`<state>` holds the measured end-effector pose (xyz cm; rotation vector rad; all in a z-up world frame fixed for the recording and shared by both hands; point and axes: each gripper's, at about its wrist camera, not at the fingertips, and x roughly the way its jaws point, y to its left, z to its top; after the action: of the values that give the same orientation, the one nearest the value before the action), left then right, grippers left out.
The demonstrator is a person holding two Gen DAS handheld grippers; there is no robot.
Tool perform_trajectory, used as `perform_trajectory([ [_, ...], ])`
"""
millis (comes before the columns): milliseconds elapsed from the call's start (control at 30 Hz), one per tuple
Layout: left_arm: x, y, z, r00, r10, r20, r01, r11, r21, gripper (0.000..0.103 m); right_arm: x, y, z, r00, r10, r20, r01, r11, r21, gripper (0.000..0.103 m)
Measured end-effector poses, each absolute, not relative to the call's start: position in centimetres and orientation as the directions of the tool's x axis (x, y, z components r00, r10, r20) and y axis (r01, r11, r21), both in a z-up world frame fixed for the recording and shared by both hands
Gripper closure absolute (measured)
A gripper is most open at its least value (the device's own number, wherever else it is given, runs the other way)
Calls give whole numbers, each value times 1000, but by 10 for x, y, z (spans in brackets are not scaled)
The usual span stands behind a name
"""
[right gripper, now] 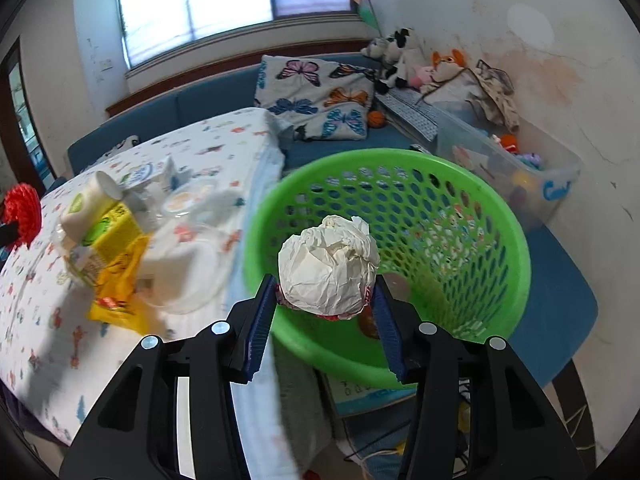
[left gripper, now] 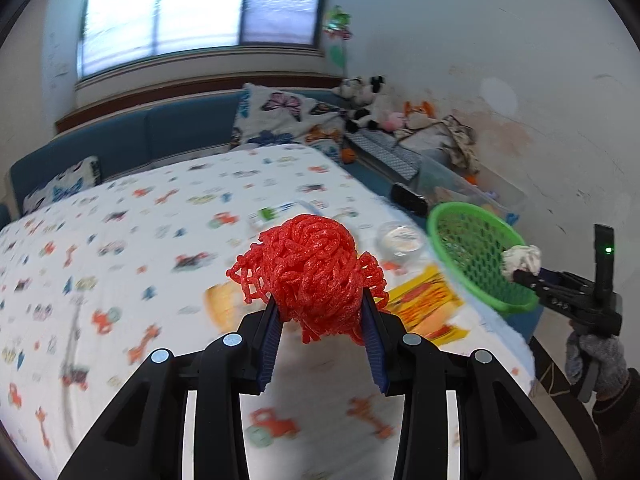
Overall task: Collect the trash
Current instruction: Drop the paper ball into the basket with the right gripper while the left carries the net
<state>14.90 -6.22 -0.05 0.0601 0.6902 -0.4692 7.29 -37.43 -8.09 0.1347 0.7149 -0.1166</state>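
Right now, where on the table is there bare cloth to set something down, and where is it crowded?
The tablecloth lies bare along the blue bench side and toward the butterfly pillow. The corner beside the green basket is crowded: yellow packet, white bottle, clear lids. The basket's inside also has room.

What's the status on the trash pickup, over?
Left gripper shut on red foam net, above the table. Right gripper holds crumpled paper ball over green basket. Nothing in the way.
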Motion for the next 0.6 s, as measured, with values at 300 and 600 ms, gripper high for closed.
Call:
perform_trajectory([
  [300,164,-150,9,607,-481,-633,564,822,-84,66,68,-403,-86,750,-82,-656,181,980,85,39],
  [600,179,-243,-5,516,-524,-678,670,740,-62,66,46,-425,-80,764,-90,-638,200,974,102,35],
])
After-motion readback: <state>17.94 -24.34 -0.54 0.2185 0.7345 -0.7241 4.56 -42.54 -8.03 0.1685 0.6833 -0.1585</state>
